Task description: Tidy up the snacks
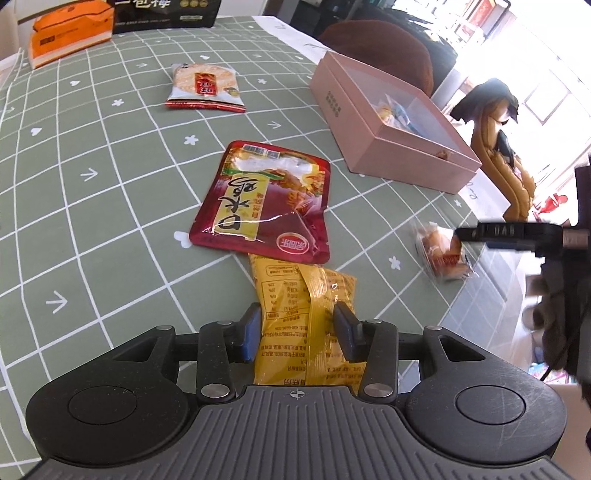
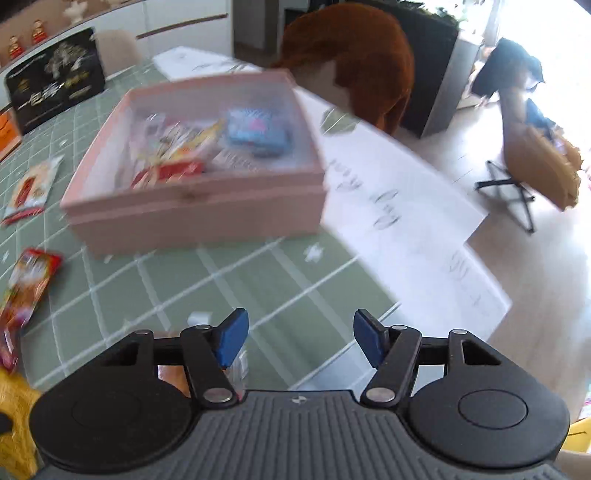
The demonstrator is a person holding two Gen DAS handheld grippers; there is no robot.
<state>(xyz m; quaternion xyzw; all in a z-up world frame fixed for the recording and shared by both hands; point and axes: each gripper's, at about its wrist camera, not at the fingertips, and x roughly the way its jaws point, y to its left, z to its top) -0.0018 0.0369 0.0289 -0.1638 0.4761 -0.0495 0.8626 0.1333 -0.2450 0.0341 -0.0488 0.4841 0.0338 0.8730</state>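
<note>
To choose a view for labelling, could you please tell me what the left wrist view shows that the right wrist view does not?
Only the left wrist view shows the left gripper closed on the yellow packet's sides, and the orange box.

Only the right wrist view shows the open, empty right gripper, the blue packet inside the pink box, and the floor.

Both show the pink box, red pouch, rice-cracker packet and green checked tablecloth.

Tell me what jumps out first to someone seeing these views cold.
The yellow snack packet sits between the left gripper fingers, its far end tucked under the red pouch. To the right, the pink box stands open with snacks inside, the open right gripper hovering before it.
</note>
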